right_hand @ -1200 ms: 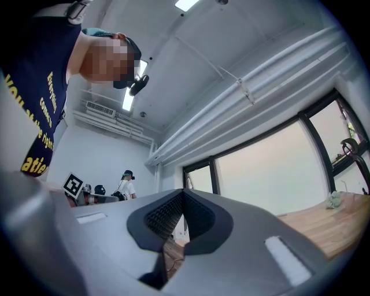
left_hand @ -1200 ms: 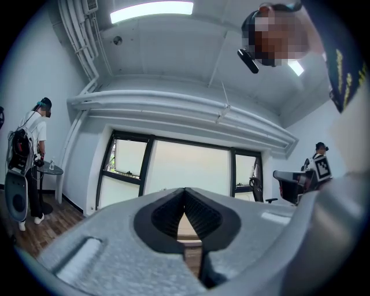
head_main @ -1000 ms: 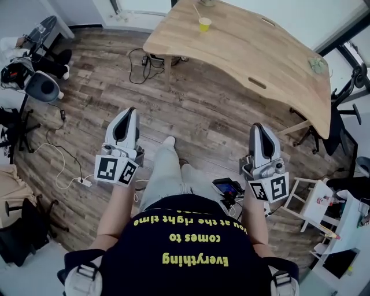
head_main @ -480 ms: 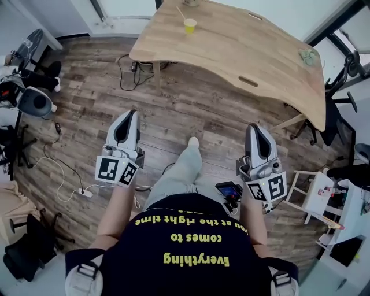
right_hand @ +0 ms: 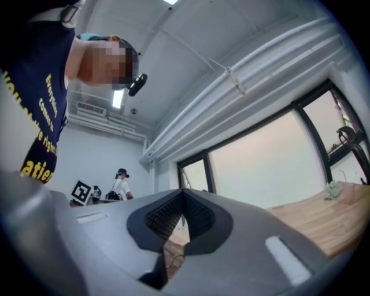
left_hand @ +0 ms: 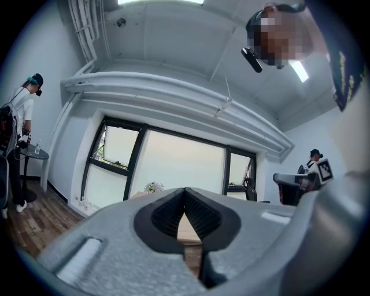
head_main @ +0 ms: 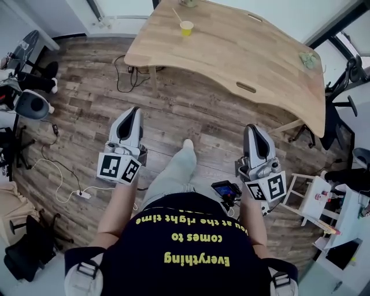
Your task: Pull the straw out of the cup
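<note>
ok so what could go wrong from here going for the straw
1. The cup is small and stands near the far edge of the table; pulling the straw with nothing steadying it may tip or lift it.
2. Both the left gripper and right gripper have jaws shut, so they could knock the straw unless opened first.
3. Cables lie on the floor by the table leg, a possible trip hazard.

Shirt: dark tee, yellow lettering.
Trousers: light grey, and a pale shoe.
Straps: grey, black buckles.
Left gripper: grey shell, black ribbed pads, black-and-white marker cube.
Right gripper: same grey shell, matching cube.
</note>
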Demonstrator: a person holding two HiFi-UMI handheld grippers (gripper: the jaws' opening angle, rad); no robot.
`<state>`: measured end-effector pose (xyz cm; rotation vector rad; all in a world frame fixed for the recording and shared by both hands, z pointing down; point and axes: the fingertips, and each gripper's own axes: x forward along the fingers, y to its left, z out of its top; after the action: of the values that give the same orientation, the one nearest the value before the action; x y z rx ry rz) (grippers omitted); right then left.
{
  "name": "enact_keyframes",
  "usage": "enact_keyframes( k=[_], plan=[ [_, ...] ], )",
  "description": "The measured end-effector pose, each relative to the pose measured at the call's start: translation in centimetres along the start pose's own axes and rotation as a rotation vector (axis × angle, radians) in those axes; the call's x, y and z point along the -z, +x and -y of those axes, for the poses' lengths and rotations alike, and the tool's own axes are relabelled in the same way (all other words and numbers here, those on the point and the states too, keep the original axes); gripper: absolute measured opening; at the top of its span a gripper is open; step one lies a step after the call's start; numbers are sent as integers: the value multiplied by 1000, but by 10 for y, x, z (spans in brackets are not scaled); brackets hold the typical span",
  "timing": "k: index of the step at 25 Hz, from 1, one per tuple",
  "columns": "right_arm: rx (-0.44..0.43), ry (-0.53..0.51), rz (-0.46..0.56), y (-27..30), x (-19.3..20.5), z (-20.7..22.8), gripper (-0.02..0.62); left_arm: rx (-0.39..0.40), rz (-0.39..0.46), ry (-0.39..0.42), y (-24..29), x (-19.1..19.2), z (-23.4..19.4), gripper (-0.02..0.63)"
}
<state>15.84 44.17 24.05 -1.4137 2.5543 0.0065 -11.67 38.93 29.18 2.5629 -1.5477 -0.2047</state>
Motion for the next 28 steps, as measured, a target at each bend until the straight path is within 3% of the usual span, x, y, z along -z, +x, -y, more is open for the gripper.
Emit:
enact_keyframes(
  k=[28],
  plan=[
    [-88, 25, -58, 95, 22, 84, 6, -36, -23, -45, 125, 21, -30, 0]
  ],
)
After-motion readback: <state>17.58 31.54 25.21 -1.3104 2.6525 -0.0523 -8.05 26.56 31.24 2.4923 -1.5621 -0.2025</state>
